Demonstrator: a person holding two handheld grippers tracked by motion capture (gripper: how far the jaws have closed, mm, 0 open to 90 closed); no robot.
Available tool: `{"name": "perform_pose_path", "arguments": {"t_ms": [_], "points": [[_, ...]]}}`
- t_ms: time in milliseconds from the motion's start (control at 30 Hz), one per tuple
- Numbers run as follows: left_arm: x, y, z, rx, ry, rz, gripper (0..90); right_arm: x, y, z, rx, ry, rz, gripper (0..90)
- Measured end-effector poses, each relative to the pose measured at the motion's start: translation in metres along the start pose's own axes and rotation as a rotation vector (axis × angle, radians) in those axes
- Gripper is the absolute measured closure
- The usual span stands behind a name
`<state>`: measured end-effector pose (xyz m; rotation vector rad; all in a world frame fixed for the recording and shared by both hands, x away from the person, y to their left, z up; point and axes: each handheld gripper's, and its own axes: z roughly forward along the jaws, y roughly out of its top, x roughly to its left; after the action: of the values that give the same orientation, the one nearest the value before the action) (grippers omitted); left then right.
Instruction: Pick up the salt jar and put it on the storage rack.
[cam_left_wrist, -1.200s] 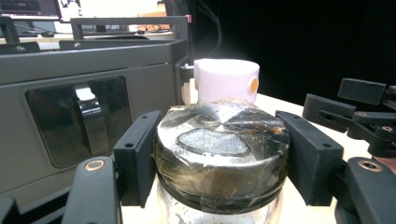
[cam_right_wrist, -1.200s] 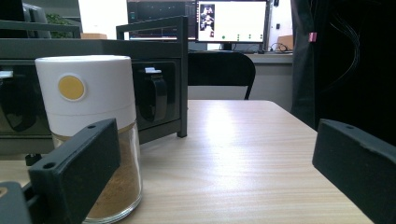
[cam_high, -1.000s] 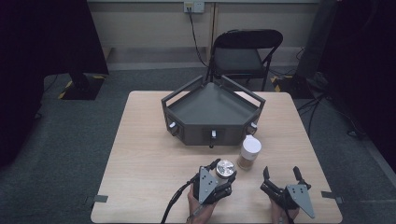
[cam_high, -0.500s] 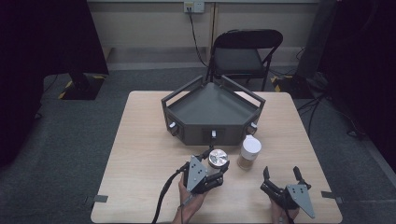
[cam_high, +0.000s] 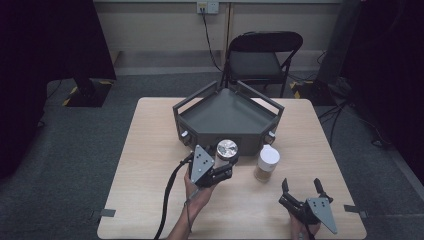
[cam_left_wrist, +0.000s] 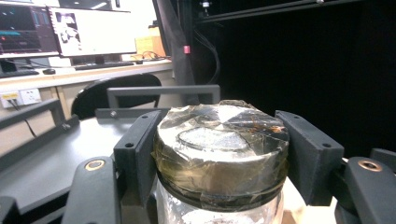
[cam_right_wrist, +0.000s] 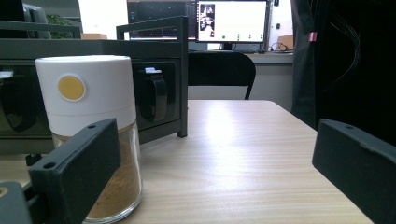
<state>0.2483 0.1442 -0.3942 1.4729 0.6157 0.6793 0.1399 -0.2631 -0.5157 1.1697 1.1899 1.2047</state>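
2 jaws of left hand-held gripper (cam_high: 223, 167) pinch foil-lidded jar (cam_high: 226, 150) | right hand-held gripper (cam_high: 301, 186) spread wide, empty

We note a light wooden table (cam_high: 150, 165) on grey carpet. On its far middle stands a dark grey angular tray-rack (cam_high: 227, 117); just near and right of it stands a white-capped jar of brown powder (cam_high: 266, 163), base on the tabletop.
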Motion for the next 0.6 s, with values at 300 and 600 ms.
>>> {"name": "perform_pose_path", "arguments": {"t_ms": [300, 600], "points": [[0.018, 0.019, 0.013, 0.005, 0.061, -0.05, 34.4, -0.001, 0.0, 0.0, -0.001, 0.005, 0.0, 0.0], [0.024, 0.035, 0.033, 0.019, 0.14, -0.037, 34.4, -0.001, 0.0, 0.0, -0.001, 0.007, 0.001, 0.0]]}}
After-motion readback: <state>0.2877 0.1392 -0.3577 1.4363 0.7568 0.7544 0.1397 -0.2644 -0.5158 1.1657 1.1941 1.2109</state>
